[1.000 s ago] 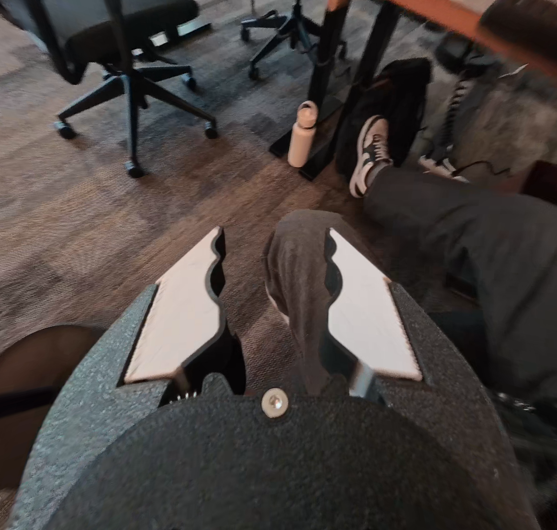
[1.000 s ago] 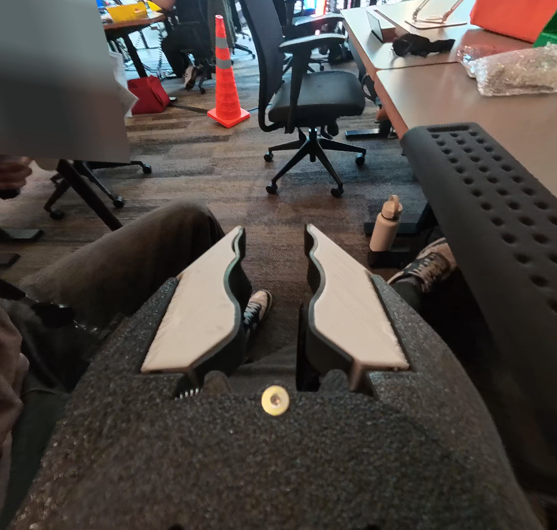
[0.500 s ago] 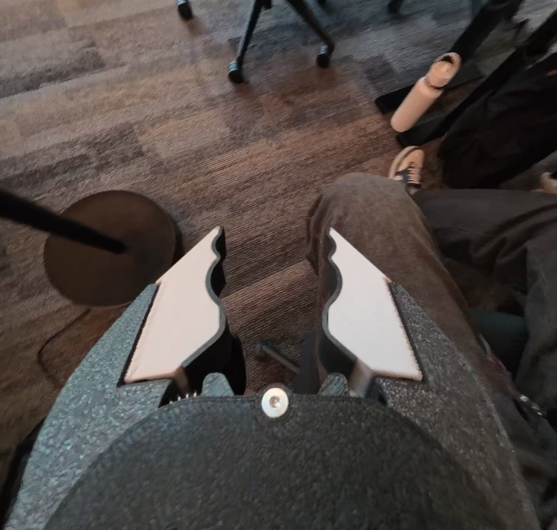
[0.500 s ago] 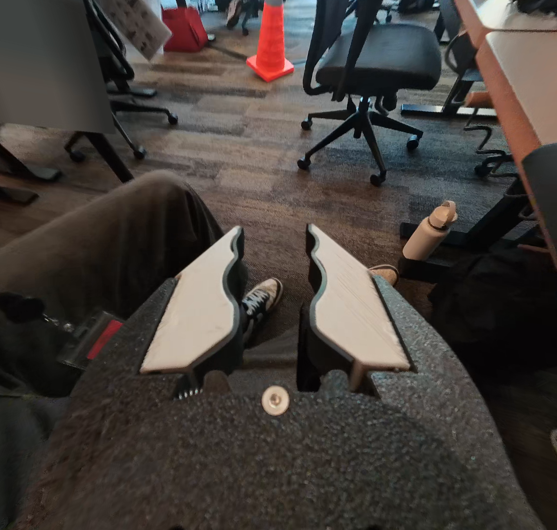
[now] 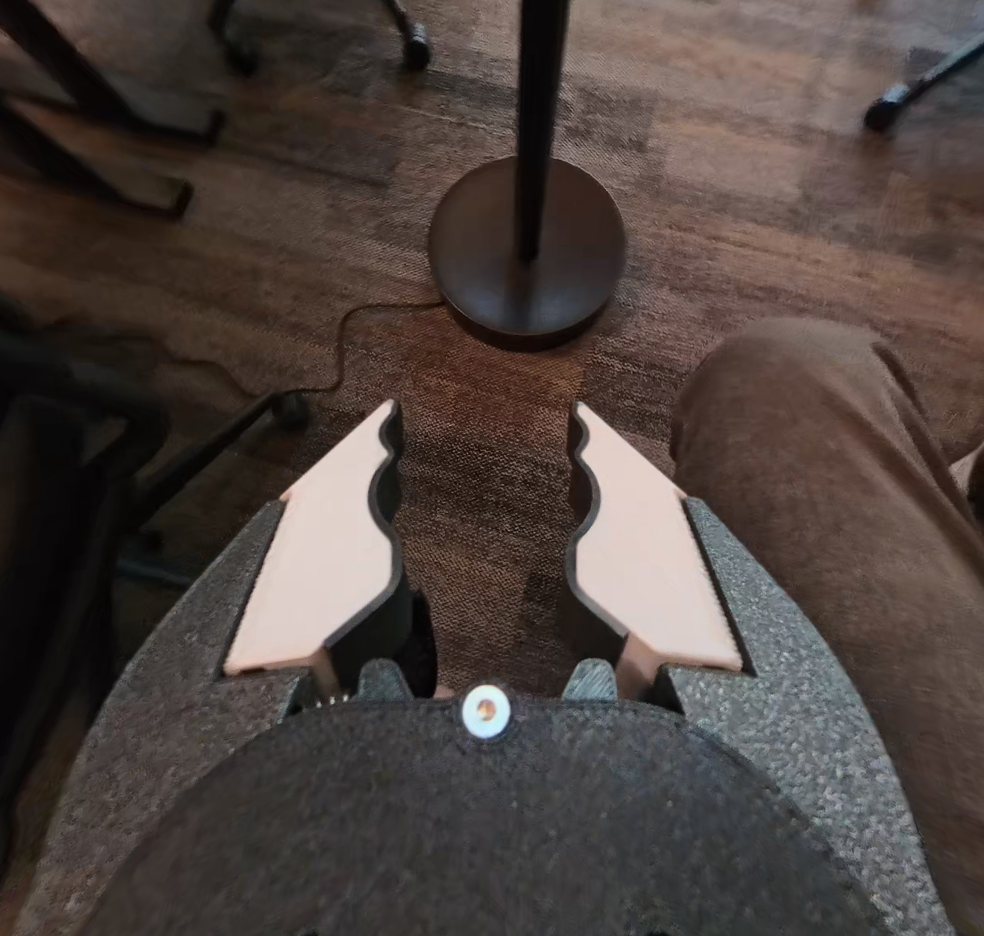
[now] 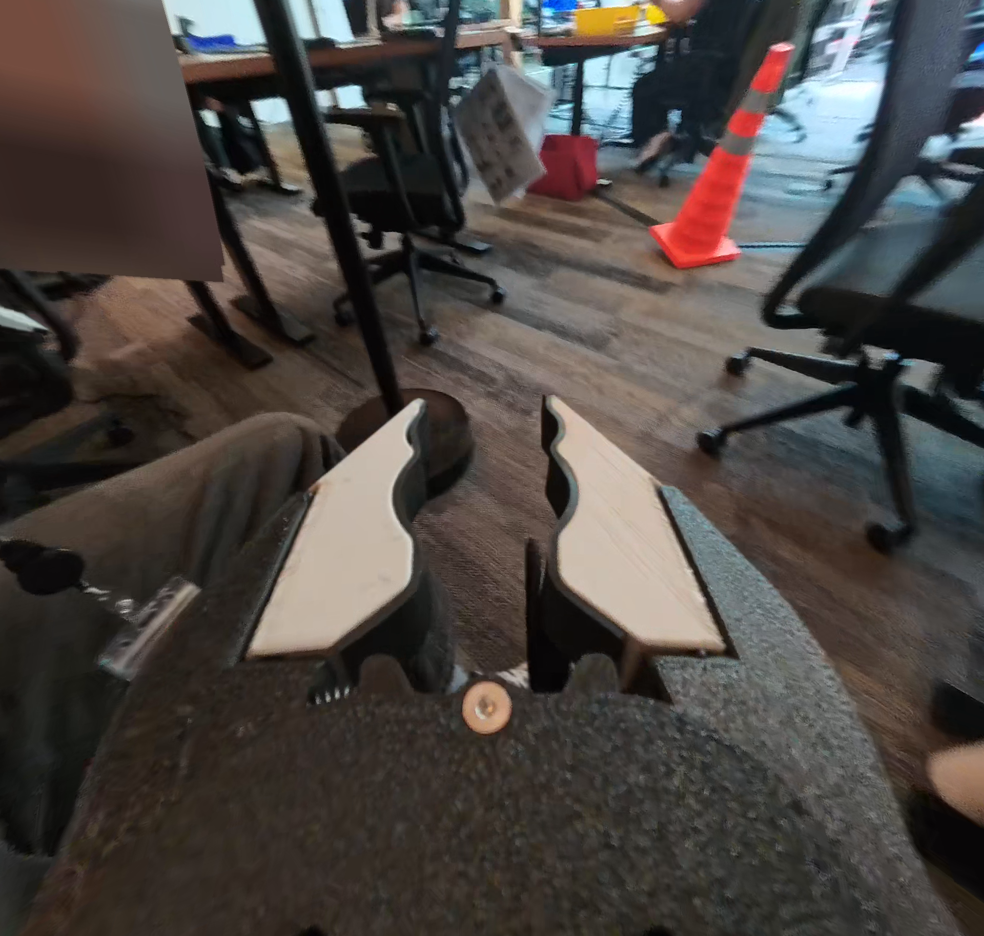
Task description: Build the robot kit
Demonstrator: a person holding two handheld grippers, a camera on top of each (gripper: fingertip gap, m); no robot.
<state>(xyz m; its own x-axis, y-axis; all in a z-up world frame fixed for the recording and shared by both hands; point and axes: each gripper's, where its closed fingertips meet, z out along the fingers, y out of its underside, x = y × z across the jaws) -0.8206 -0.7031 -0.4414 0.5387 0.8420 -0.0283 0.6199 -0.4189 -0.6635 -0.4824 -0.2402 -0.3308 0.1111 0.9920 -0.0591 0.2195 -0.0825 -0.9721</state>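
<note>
My left gripper (image 5: 483, 416) is open and empty, held above the carpet. It points at a black stand with a round base (image 5: 527, 261) and an upright pole. A person's knee in brown trousers (image 5: 798, 431) is just to its right. My right gripper (image 6: 483, 410) is open and empty, held above the person's lap. The same round base (image 6: 452, 431) lies just beyond its left fingertip, and the trousered leg (image 6: 186, 495) is to its left.
A thin cable (image 5: 341, 346) runs left from the stand's base. Black office chairs (image 6: 894, 293) stand at the right and centre (image 6: 404, 192). An orange traffic cone (image 6: 713, 186), a red bag (image 6: 570, 165) and desks (image 6: 319, 59) are farther back. Another seated person (image 6: 676, 69) is at a far desk. Left tips to right tips: about 60 centimetres.
Both grippers have swung left: the bottle, shoes and desk edge have left view, and the round stand base now sits straight ahead of the left gripper. Both stay open and empty.
</note>
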